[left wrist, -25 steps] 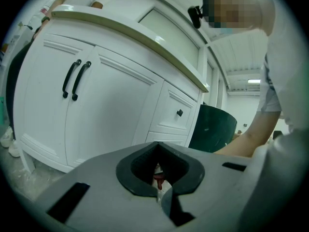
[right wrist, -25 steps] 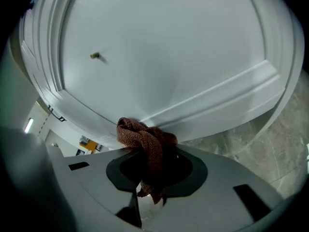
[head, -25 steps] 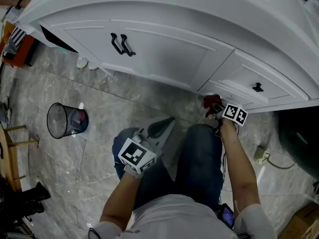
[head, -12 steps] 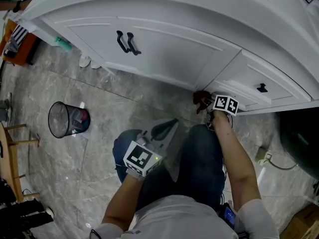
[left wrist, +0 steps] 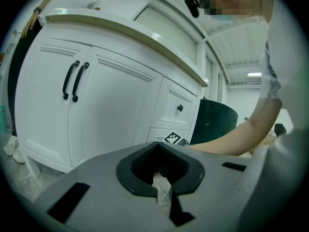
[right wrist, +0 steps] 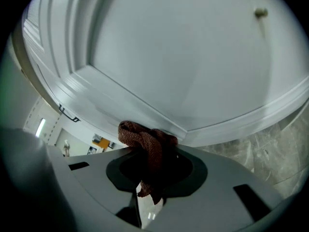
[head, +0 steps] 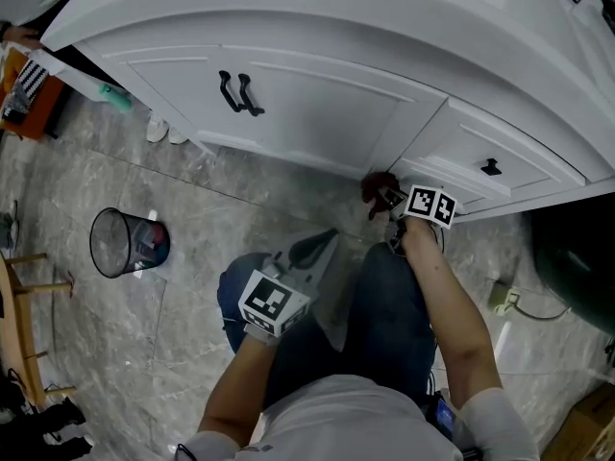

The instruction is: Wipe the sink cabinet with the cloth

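The white sink cabinet (head: 317,104) fills the top of the head view, with two black door handles (head: 238,92) and a small drawer knob (head: 492,168). My right gripper (head: 386,196) is shut on a dark red cloth (head: 378,186), bunched against the cabinet's lower edge between the door and the drawers. In the right gripper view the cloth (right wrist: 147,146) presses on the white panel moulding (right wrist: 145,115). My left gripper (head: 309,251) hangs low over the person's knee, away from the cabinet, its jaws closed with nothing held. The cabinet doors (left wrist: 91,110) show ahead of it.
A black wire waste bin (head: 128,240) stands on the grey marble floor (head: 211,229) at the left. A dark round container (head: 577,267) sits right of the cabinet, with a plug and cord (head: 509,301) nearby. Wooden furniture (head: 29,286) lines the left edge.
My right gripper has slid the cloth leftward along the cabinet's lower edge. The left gripper has stayed over the knee.
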The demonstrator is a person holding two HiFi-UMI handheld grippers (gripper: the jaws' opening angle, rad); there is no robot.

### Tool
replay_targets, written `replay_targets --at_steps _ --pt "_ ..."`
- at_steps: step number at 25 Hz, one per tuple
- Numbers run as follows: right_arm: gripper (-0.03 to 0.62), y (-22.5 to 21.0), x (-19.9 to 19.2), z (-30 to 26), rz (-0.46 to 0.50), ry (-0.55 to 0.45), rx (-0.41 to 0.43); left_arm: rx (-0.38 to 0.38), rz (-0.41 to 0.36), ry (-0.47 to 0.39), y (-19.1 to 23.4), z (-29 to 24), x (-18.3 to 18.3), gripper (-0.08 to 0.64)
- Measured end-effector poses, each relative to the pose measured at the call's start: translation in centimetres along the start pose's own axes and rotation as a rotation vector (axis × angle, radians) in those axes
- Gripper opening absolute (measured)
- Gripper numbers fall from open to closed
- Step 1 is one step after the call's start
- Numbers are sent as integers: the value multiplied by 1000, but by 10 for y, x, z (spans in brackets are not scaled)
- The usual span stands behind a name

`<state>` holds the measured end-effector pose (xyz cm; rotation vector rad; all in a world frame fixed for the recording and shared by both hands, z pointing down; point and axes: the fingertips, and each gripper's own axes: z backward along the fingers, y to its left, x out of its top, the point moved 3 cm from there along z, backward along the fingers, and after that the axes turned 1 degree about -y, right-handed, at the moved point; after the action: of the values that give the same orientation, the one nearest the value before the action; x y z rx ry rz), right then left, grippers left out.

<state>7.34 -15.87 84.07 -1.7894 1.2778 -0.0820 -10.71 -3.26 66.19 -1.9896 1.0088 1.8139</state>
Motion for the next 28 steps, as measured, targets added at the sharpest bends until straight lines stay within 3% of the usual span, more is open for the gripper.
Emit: replay_targets --at_steps 7,15,28 --pt "97 41 23 35 -36 -107 79 -34 54 -51 -3 -15 6 11" --pt "98 61 42 65 -26 -163 145 -95 7 -54 -18 -37 1 11" --pt "98 32 62 120 -36 -239 165 -151 35 -51 -28 -77 -8 11"
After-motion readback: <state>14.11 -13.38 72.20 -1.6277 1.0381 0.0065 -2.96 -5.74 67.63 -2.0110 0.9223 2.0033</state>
